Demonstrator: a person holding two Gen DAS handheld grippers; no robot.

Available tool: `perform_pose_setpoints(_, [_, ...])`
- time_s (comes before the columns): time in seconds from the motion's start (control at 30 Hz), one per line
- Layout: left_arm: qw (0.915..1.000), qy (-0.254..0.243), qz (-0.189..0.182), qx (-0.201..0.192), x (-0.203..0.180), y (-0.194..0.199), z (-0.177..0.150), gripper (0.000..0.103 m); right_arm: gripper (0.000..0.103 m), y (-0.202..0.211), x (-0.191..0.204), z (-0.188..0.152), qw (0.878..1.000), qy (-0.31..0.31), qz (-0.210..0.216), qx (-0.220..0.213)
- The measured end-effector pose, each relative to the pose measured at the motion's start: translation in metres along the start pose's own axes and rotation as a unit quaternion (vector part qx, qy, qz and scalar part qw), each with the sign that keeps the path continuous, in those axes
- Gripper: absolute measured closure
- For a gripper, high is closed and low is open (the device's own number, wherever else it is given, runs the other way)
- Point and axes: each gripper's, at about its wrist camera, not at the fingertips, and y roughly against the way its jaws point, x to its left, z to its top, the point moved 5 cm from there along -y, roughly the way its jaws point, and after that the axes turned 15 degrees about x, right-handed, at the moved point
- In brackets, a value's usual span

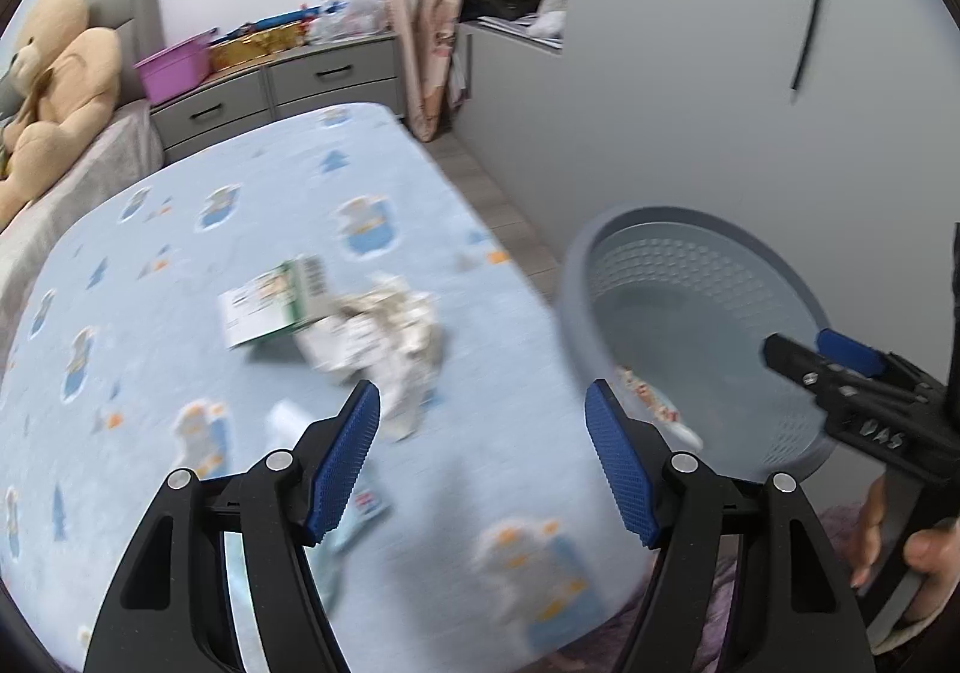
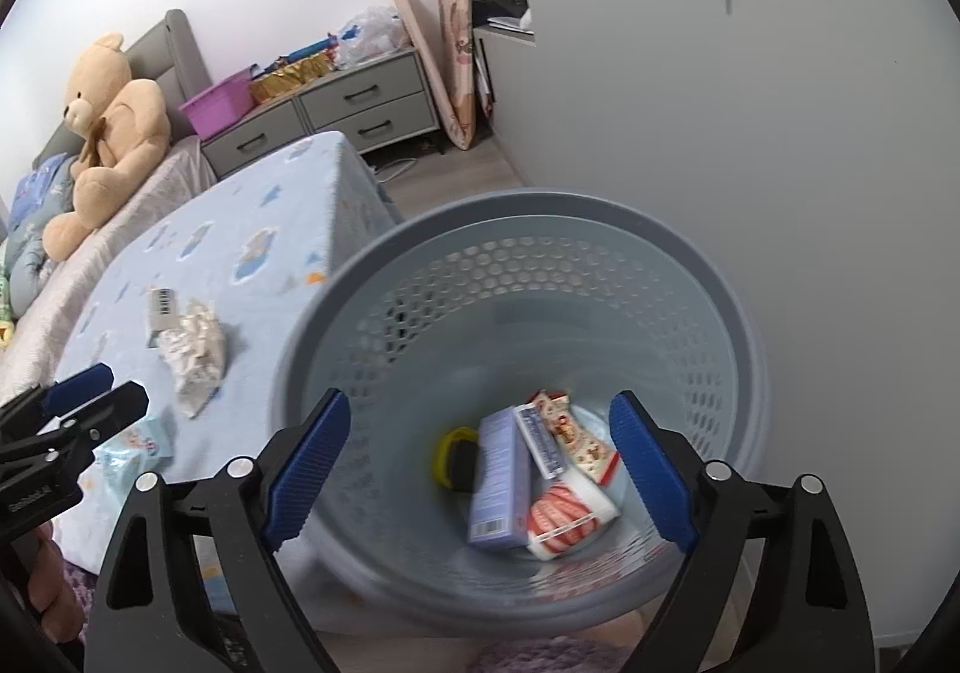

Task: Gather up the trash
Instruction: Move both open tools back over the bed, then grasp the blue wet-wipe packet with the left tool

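My left gripper [image 1: 483, 403] hangs open over a bed with a light blue printed blanket [image 1: 180, 265], nothing between its fingers. Just ahead of it lie a crumpled white paper [image 1: 390, 331] and a green and white carton [image 1: 270, 307]. A small pale blue packet [image 1: 366, 505] lies under its left finger. My right gripper [image 2: 480, 409] is open above a grey perforated basket [image 2: 540, 205] beside the bed. In the basket lie a lilac box [image 2: 501, 487], a red and white packet [image 2: 564, 517] and other wrappers. Nothing touches the right pads.
A teddy bear [image 2: 108, 133] sits at the bed's head. Grey drawers [image 2: 360, 109] with a purple tub [image 2: 219, 103] stand behind the bed. A grey wall [image 2: 750, 133] runs close behind the basket. A purple rug [image 2: 540, 655] lies below.
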Motion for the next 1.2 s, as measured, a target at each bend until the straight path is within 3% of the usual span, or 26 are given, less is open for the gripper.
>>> perform_pose_setpoints(0.53, [0.9981, 0.038, 0.041, 0.024, 0.097, 0.011, -0.064, 0.035, 0.007, 0.006, 0.079, -0.026, 0.998, 0.038, 0.052, 0.010])
perform_pose_setpoints(1.2, [0.9977, 0.000, -0.003, 0.068, 0.095, -0.032, -0.067, 0.035, 0.007, 0.008, 0.106, -0.044, 0.997, 0.051, 0.062, 0.017])
